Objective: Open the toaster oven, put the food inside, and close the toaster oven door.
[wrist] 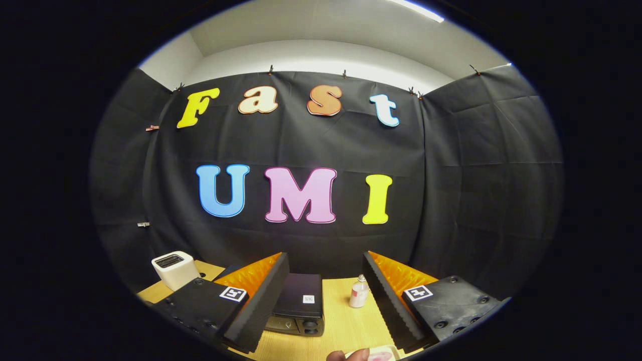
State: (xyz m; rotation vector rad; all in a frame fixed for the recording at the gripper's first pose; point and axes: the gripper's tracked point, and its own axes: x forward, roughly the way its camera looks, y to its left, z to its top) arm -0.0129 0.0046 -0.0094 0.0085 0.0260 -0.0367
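Observation:
My gripper (326,273) is held high above the wooden table (346,326), open wide with nothing between its fingers. A black toaster oven (299,304) sits on the table below, between the fingers and close to the left one; I see its top and its control knobs. At the near table edge a plate (382,355) holds pink food (379,356), with a person's fingertip (348,355) beside it.
A white toaster (175,269) stands at the back left of the table, left of the left finger. A small clear bottle (358,292) stands just inside the right finger, to the right of the oven. Black cloth walls the booth behind.

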